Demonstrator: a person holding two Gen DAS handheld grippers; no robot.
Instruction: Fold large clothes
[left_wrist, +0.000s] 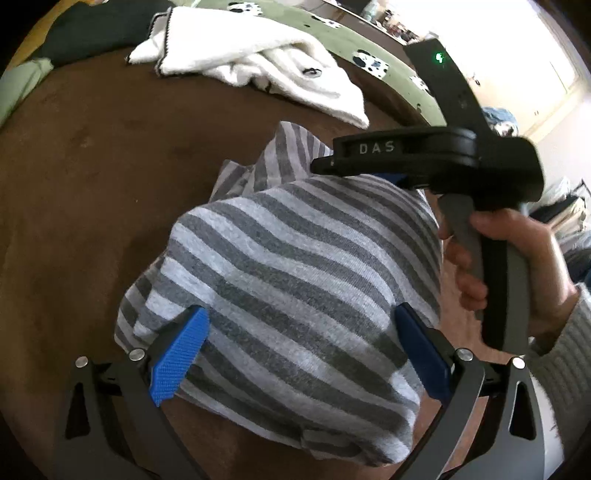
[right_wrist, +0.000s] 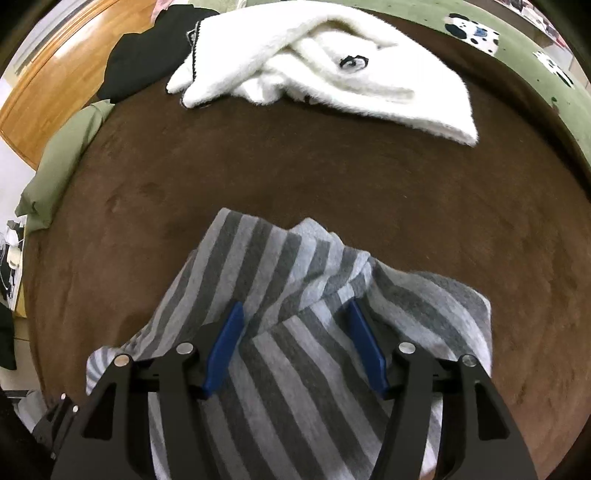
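Blue-padded fingers of the left gripper (left_wrist: 301, 343) stand wide apart over the striped garment (left_wrist: 295, 280), one pad at each side of the bunched cloth; the pads do not pinch it. Grey-and-white stripes run across the garment, which lies crumpled in a mound on the brown blanket (left_wrist: 92, 177), with a loose flap pointing away from the camera.

At the far right side of the striped garment, the right gripper (right_wrist: 295, 343) points steeply down. Its jaws stand partly apart with a fold of the striped garment (right_wrist: 280, 332) between them; whether the pads press the cloth cannot be told. Seen from the left wrist, the same tool appears as a black body lettered "DAS", held by the person's right hand (left_wrist: 498, 258) in a pale knit sleeve (left_wrist: 569, 350).

Beyond the striped garment, well apart from it, a white fleece garment (right_wrist: 332, 74) lies heaped on the brown blanket. A black garment (right_wrist: 147, 55) lies beyond and left of it. A green cover with dark spotted patches (left_wrist: 369, 55) borders the blanket on the far side.
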